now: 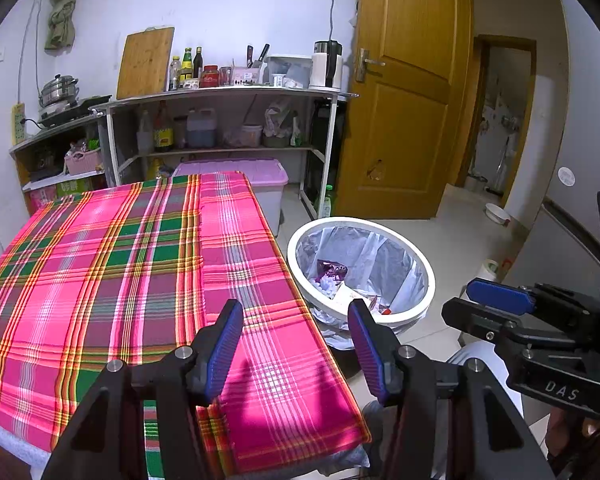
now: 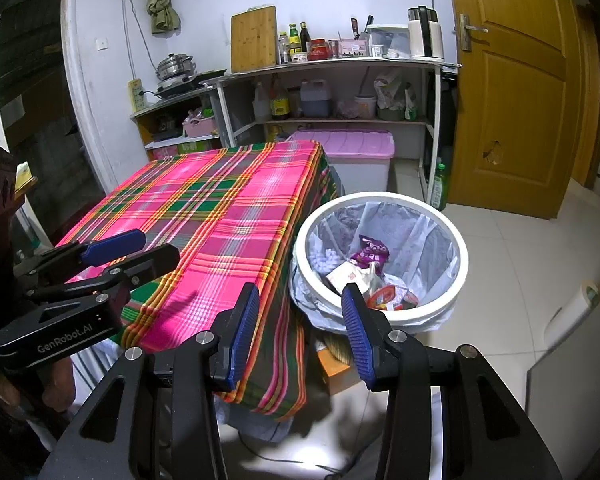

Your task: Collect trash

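Observation:
A white trash bin (image 1: 427, 276) (image 2: 380, 199) with a clear liner stands on the floor just right of the table. Inside lie a purple wrapper (image 1: 332, 269) (image 2: 370, 254), white bits and other packaging. The table's pink plaid cloth (image 1: 140, 260) (image 2: 220, 208) is bare. My left gripper (image 1: 296, 320) hovers over the table's near right corner, open with nothing between its blue pads. My right gripper (image 2: 300, 296) is open and empty too, spanning the table edge and the bin's near rim. Each shows in the other's view: the right gripper (image 1: 460, 298), the left gripper (image 2: 160, 245).
A storage box with a pink lid (image 1: 256, 172) (image 2: 352, 144) sits behind the table. Beyond it stand metal shelves (image 1: 228, 94) with bottles, a cutting board and a kettle. A wooden door (image 1: 400, 100) is at right. A cardboard box (image 2: 334, 368) sits under the table.

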A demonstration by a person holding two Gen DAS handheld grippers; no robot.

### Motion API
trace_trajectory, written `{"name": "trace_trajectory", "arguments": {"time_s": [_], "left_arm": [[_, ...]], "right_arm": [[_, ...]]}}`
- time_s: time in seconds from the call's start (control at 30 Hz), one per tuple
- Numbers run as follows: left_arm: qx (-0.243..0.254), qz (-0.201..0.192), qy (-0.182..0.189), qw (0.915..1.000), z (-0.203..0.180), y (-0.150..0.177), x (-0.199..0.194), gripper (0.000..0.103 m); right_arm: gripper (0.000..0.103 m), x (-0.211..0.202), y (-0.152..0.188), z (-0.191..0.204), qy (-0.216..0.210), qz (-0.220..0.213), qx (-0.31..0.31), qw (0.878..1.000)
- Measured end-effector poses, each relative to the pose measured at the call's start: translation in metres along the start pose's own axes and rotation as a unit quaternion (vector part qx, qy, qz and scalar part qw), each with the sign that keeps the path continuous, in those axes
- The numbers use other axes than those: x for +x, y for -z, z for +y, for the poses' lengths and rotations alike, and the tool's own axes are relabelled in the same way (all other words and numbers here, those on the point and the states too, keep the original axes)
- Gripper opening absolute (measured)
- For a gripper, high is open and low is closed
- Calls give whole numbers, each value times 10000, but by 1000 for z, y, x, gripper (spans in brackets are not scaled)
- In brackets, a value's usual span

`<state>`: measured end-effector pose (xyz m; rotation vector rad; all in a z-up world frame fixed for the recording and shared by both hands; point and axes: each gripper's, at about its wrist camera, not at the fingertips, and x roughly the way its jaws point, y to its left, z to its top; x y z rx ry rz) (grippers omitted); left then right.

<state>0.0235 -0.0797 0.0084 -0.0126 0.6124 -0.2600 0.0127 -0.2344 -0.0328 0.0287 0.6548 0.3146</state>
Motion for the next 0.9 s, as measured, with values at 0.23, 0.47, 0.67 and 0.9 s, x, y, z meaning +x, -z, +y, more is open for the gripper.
{"name": "trace_trajectory", "arguments": {"time_s": [0.23, 0.47, 0.67, 0.9], "left_arm": [[-3, 7, 1, 10000, 0, 0, 0, 54], [6, 30, -51, 10000, 1, 4, 2, 54], [13, 48, -50, 10000, 1, 7, 3, 54], [-17, 44, -56, 10000, 1, 8, 3, 54]], "right_arm": [[44, 0, 0, 0, -1, -5, -7, 10000], [44, 0, 0, 0, 1, -1, -2, 10000], [44, -1, 0, 0, 2, -4, -2, 10000], [44, 0, 0, 0, 3, 4, 1, 10000]]}}
